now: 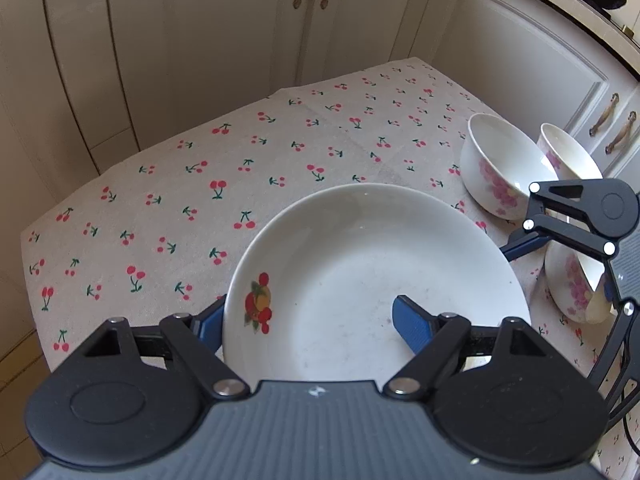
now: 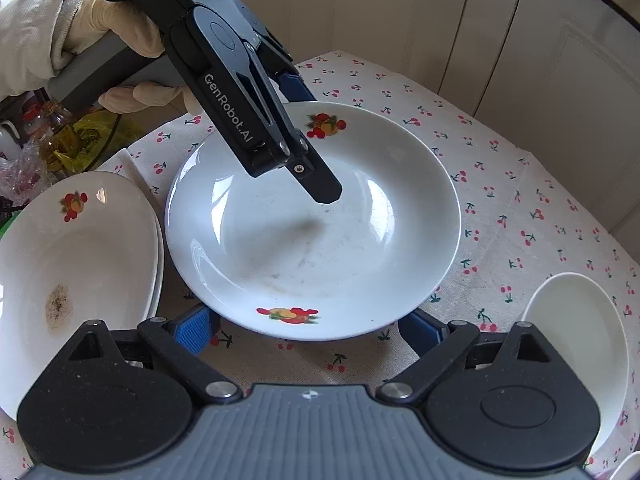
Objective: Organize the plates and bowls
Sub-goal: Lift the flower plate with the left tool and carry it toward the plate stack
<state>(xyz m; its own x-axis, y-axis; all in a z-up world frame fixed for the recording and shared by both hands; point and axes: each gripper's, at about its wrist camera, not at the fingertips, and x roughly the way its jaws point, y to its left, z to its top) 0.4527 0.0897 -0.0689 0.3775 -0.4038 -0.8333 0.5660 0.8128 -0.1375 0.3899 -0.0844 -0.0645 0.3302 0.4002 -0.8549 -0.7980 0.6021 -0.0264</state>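
A white plate with fruit prints lies on the cherry-print tablecloth. My left gripper is open and straddles the plate's near rim: one blue finger is outside the rim, the other rests inside the plate; it also shows in the right wrist view. My right gripper is open and empty, low in front of the plate's rim; its linkage shows in the left wrist view. Three white bowls with pink flowers stand at the right.
A stack of white plates, the top one stained, lies left of the plate. A white bowl sits at the right. Bottles and bags crowd the far left. Cabinet doors stand behind the table.
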